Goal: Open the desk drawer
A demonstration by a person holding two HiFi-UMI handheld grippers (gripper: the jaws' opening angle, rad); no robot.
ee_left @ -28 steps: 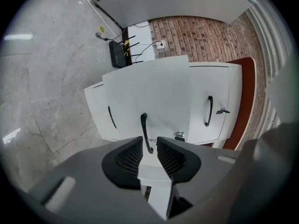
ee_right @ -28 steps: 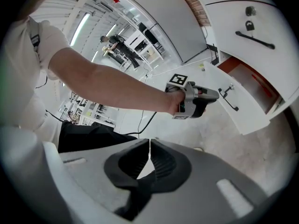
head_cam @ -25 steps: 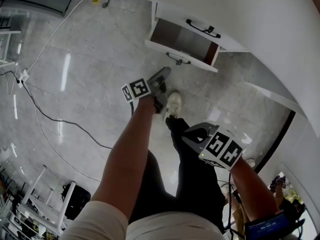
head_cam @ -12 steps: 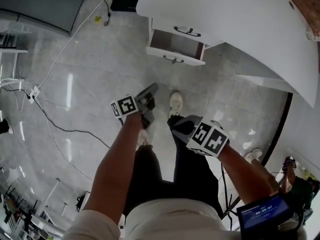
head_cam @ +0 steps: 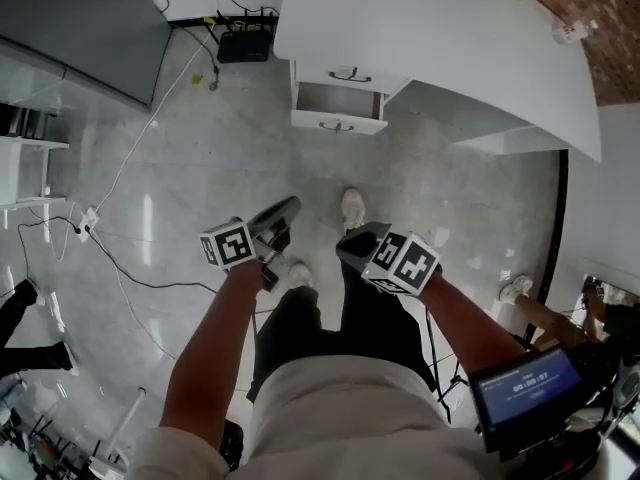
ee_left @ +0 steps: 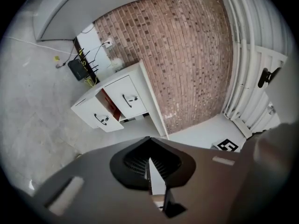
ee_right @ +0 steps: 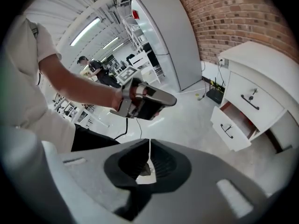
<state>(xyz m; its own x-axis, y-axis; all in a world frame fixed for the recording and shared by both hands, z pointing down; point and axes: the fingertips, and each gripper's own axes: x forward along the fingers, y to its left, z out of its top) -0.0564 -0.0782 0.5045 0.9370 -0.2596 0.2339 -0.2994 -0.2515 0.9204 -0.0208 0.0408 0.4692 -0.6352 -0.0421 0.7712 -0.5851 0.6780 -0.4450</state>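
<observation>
The white desk (head_cam: 430, 28) stands at the top of the head view, with a drawer unit under its left end. The lower drawer (head_cam: 338, 108) is pulled out and looks empty; the upper drawer (head_cam: 350, 75) is closed. My left gripper (head_cam: 290, 205) and right gripper (head_cam: 346, 244) hang side by side over my legs, well back from the drawers, both shut and holding nothing. The left gripper view shows the open drawer (ee_left: 97, 118) far beyond the shut left gripper (ee_left: 149, 160). Past the shut right gripper (ee_right: 149, 142), the right gripper view shows the open drawer (ee_right: 232, 123) and the left gripper (ee_right: 148, 100).
Cables (head_cam: 110, 258) trail over the glossy grey floor at left. A black router (head_cam: 246, 44) sits by the brick wall. A tall grey cabinet (head_cam: 80, 18) stands at upper left. A lit screen (head_cam: 525, 390) is at lower right, near another person's shoe (head_cam: 514, 288).
The desk and its open drawer have shrunk and moved up in view as I backed away. Both grippers came back with me and drew closer together; the drawer stays open.
</observation>
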